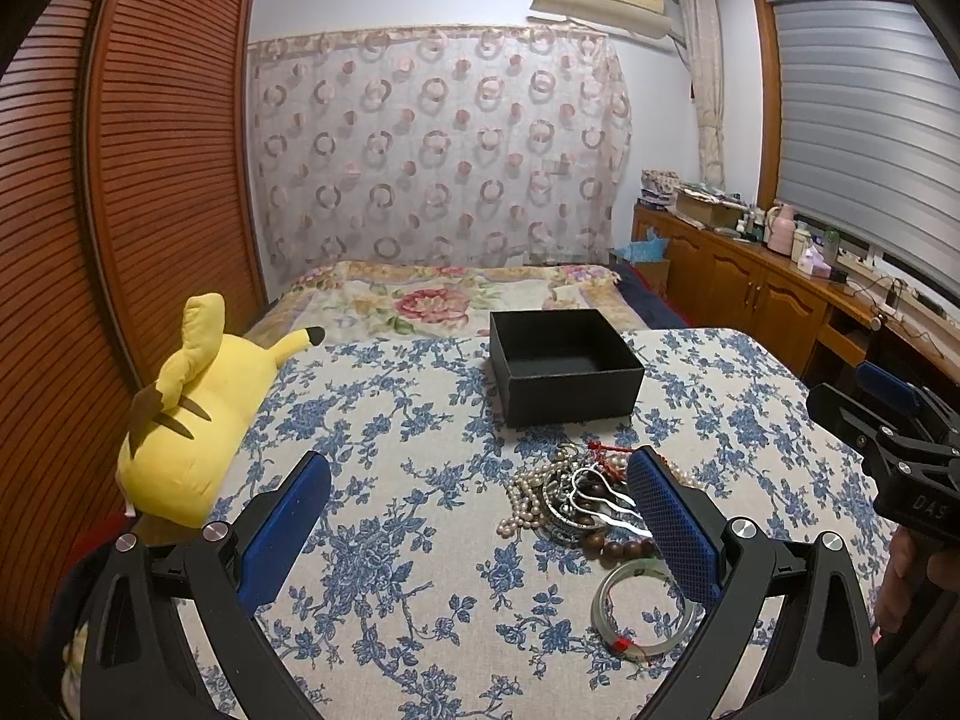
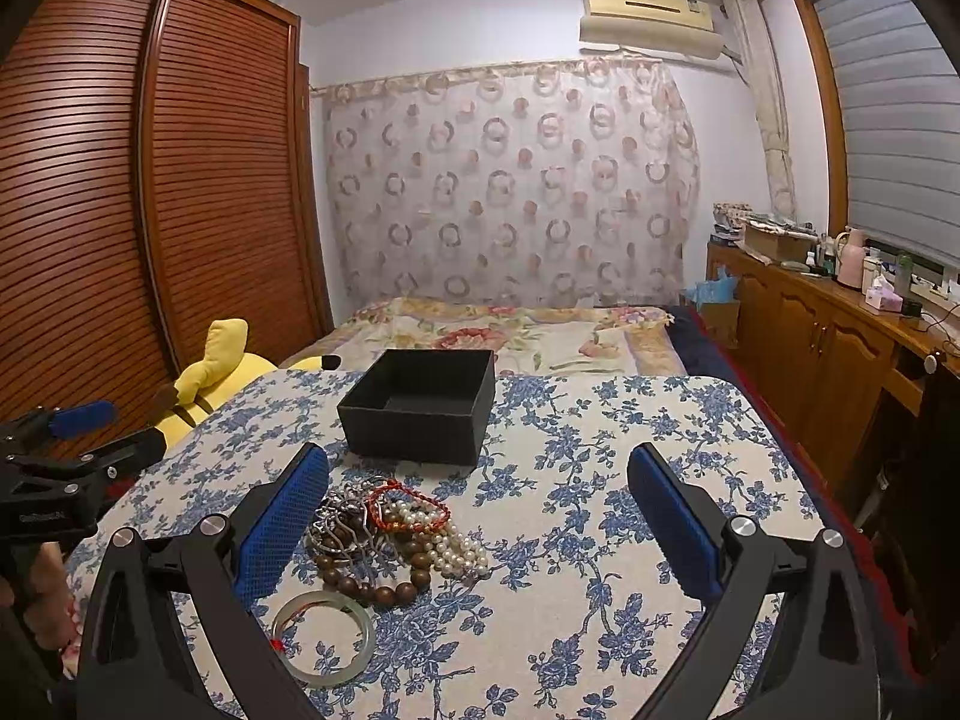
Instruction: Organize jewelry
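An open black box (image 1: 564, 366) (image 2: 420, 405) stands empty on the floral-cloth table (image 1: 390, 450) (image 2: 600, 480). In front of it lies a jewelry pile (image 1: 576, 495) (image 2: 390, 531): a pearl strand (image 2: 456, 546), brown wooden beads (image 2: 372, 585), a red cord bracelet (image 2: 408, 507) and silver pieces. A pale jade bangle (image 1: 645, 609) (image 2: 324, 639) lies nearest me. My left gripper (image 1: 480, 516) is open and empty, its right finger over the pile's edge. My right gripper (image 2: 480, 519) is open and empty, the pile by its left finger.
A yellow plush toy (image 1: 186, 420) (image 2: 216, 375) lies at the table's left edge. A bed (image 1: 456, 294) is behind the table, a wooden wardrobe (image 1: 120, 180) to the left, and a cluttered wooden cabinet (image 1: 768, 282) to the right.
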Demonstrator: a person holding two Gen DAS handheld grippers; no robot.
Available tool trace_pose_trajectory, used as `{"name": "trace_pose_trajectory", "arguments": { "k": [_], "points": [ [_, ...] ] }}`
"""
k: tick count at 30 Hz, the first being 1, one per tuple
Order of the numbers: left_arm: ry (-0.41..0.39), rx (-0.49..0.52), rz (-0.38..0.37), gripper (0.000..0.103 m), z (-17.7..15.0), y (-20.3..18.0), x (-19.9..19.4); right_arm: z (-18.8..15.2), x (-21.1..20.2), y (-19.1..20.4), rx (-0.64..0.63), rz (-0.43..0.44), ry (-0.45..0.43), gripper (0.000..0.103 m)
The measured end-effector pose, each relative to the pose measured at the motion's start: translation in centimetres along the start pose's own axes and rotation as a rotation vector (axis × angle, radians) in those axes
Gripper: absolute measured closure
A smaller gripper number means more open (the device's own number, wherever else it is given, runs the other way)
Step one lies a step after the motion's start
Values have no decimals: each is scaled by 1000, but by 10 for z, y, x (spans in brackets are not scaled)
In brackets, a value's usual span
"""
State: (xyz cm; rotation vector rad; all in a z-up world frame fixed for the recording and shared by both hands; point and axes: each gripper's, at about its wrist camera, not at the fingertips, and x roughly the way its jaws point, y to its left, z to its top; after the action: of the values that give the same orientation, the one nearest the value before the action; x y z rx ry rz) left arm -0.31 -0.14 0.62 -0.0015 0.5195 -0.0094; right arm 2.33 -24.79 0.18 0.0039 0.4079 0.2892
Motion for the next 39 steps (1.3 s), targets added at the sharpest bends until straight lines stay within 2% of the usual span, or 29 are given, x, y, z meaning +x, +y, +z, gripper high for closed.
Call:
{"name": "trace_pose_trajectory", "arguments": {
  "k": [39],
  "points": [
    [-7,-2,-1,7,0,-1,-2,-2,-5,-3,-3,-1,-4,2]
  ]
}}
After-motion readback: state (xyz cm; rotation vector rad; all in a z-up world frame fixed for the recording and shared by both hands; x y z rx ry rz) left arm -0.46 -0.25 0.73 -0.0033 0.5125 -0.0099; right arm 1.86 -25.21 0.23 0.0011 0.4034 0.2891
